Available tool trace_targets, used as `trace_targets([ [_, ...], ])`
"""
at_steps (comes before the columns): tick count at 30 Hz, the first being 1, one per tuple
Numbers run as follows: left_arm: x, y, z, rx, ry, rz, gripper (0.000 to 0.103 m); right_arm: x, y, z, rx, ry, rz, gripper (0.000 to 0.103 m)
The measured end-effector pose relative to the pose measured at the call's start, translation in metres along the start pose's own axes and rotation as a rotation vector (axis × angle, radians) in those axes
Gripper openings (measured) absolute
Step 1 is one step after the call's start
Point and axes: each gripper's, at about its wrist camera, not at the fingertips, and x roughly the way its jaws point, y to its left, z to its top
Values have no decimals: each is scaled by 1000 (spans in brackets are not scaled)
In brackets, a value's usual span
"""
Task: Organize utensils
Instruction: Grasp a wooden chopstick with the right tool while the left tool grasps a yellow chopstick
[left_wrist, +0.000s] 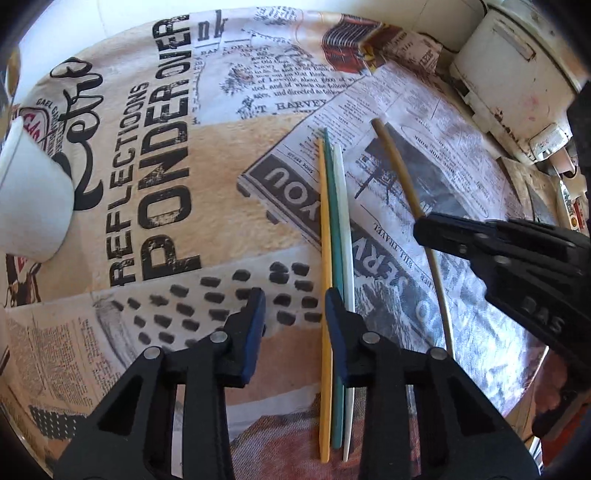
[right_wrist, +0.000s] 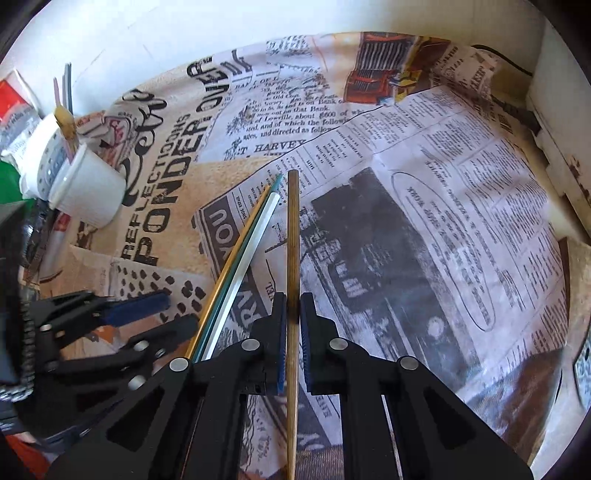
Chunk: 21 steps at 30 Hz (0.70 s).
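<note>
Three chopsticks lie side by side on the printed cloth: yellow (left_wrist: 325, 258), green (left_wrist: 335, 258) and white (left_wrist: 345, 240); they also show in the right wrist view (right_wrist: 236, 273). A brown wooden chopstick (right_wrist: 293, 240) lies to their right (left_wrist: 400, 170). My right gripper (right_wrist: 293, 314) is shut on the brown chopstick near its middle (left_wrist: 424, 229). My left gripper (left_wrist: 295, 306) is open and empty, its right finger (left_wrist: 334, 314) resting by the green chopstick. A white cup (right_wrist: 88, 199) lies tipped at the left (left_wrist: 29, 199).
A white holder (right_wrist: 44, 162) with several sticks stands behind the cup at the far left. A white appliance (left_wrist: 517, 74) stands at the back right. The newspaper-print cloth (left_wrist: 184, 229) covers the table.
</note>
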Motion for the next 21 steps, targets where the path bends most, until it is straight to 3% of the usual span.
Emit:
trace_targets([
  [5,4,-4,8,5,9,-2,29,-10,-3,-2,12,-28,11,7],
  [8,8,-7,17,4,10,21,28,-14,-5,-1,21,-45,17,7],
  [11,13,-9,27,15,17,70,20,-20,-7,-1,25,-61,26,7],
  [15,18,-15,37,55,28,108,19,-23,-7,-1,24,-76,34,7],
  [21,24,-12,56,29,62,54,19,-27,-13,-2,32,-91,49,7],
])
